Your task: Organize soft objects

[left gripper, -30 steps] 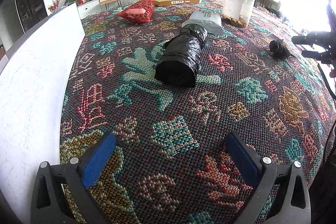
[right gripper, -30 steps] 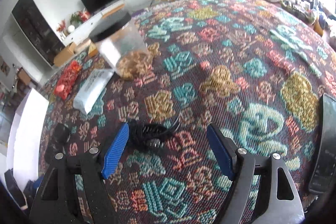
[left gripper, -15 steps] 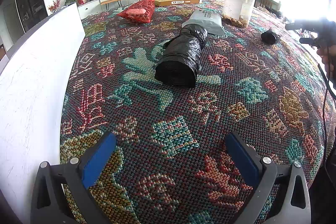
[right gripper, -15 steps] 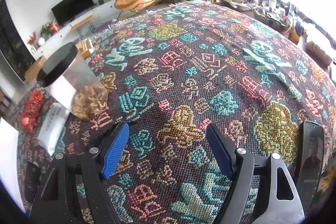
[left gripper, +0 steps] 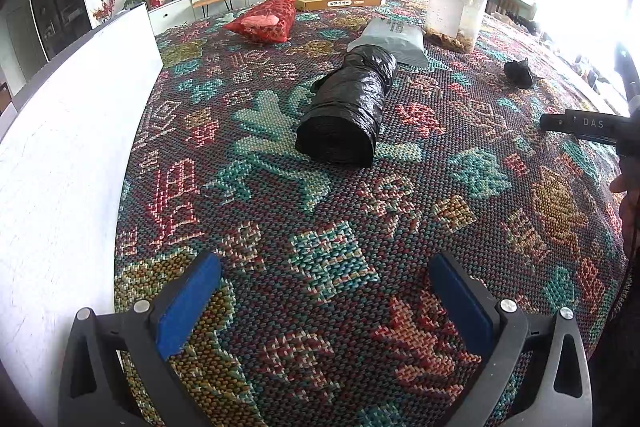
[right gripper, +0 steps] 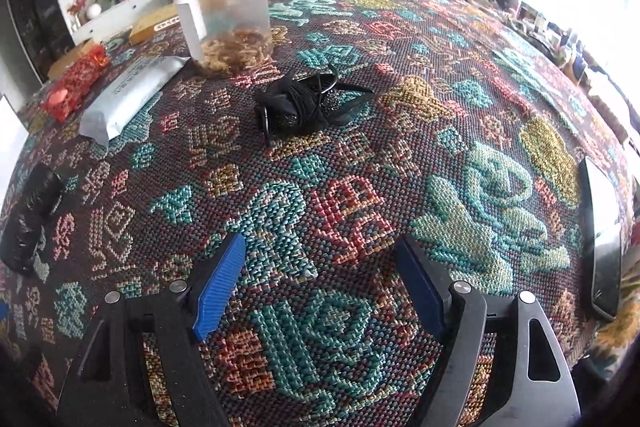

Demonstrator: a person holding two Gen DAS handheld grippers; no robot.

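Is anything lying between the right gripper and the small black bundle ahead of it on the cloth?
Nothing visible. Only bare patterned cloth lies between the right gripper, jaws opening and empty, and the black bundle. The clear jar stands behind the bundle.

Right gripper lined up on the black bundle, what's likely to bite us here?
The small black bundle has thin loose loops sticking out; the right gripper, jaws opening and empty, may pinch only a strand. The clear jar stands close behind it, so overshoot could knock it.
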